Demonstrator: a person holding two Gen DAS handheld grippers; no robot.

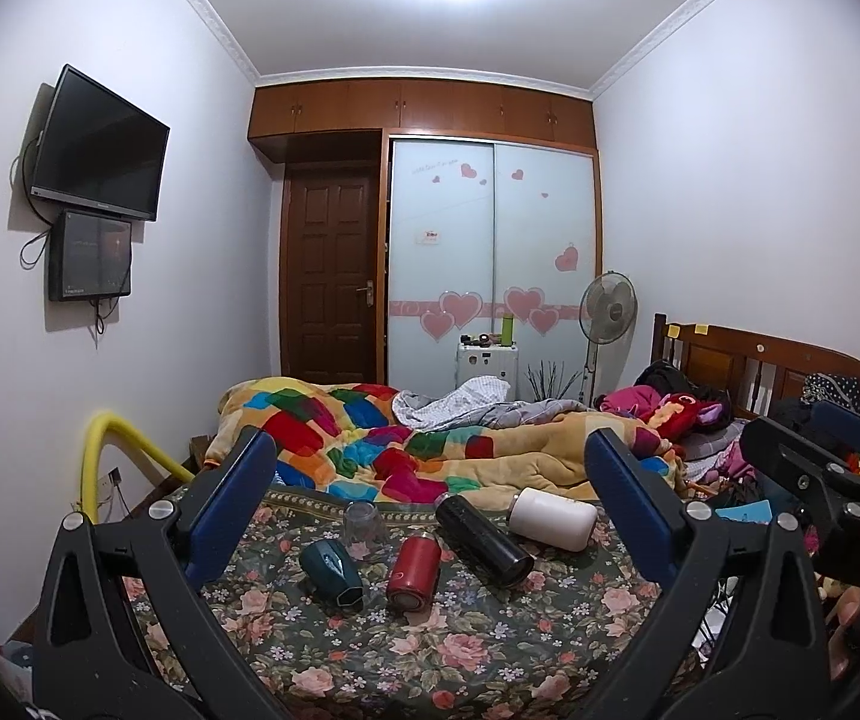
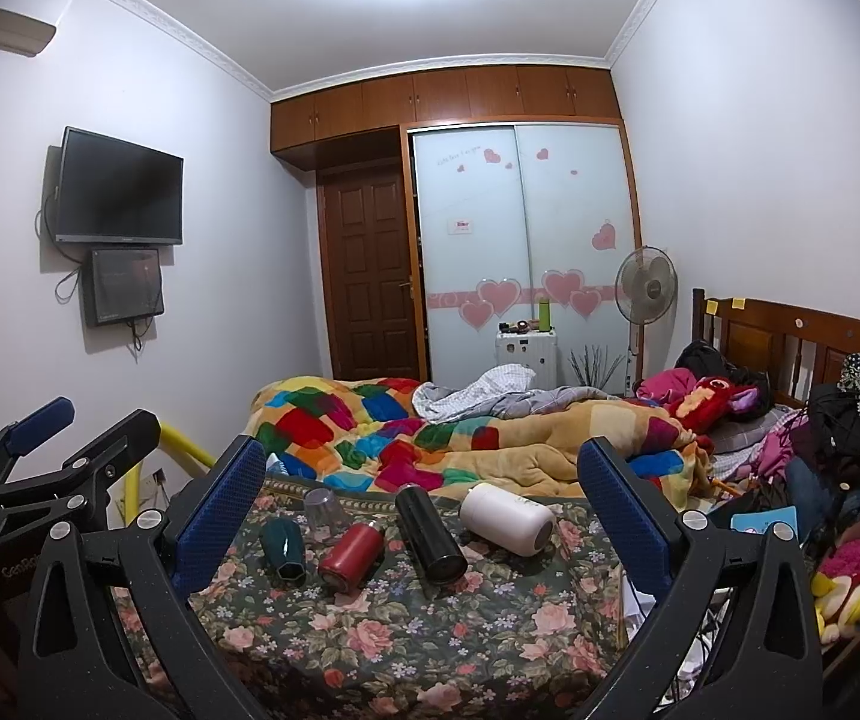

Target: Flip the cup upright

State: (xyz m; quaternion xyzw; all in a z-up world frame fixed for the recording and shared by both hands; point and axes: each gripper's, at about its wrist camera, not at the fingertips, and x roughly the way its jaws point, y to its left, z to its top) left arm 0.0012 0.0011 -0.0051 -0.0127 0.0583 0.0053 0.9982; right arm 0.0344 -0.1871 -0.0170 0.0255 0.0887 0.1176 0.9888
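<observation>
Both grippers spread wide and empty above the floral bedspread (image 1: 490, 648); five vessels ahead.

I read the left gripper (image 1: 430, 516) and right gripper (image 2: 423, 516) as fully parted, level, side by side, hovering short of the cups. Nearest me lie a teal faceted cup (image 1: 333, 573) and a red cup (image 1: 411, 567), both on their sides, mouths toward me. Just beyond, a black flask (image 1: 484, 540) lies diagonal and a white cup (image 1: 553, 517) lies sideways. A clear glass (image 1: 363, 525) stands inverted behind the teal one. Patchwork quilt (image 1: 369, 438) heaped further back.
</observation>
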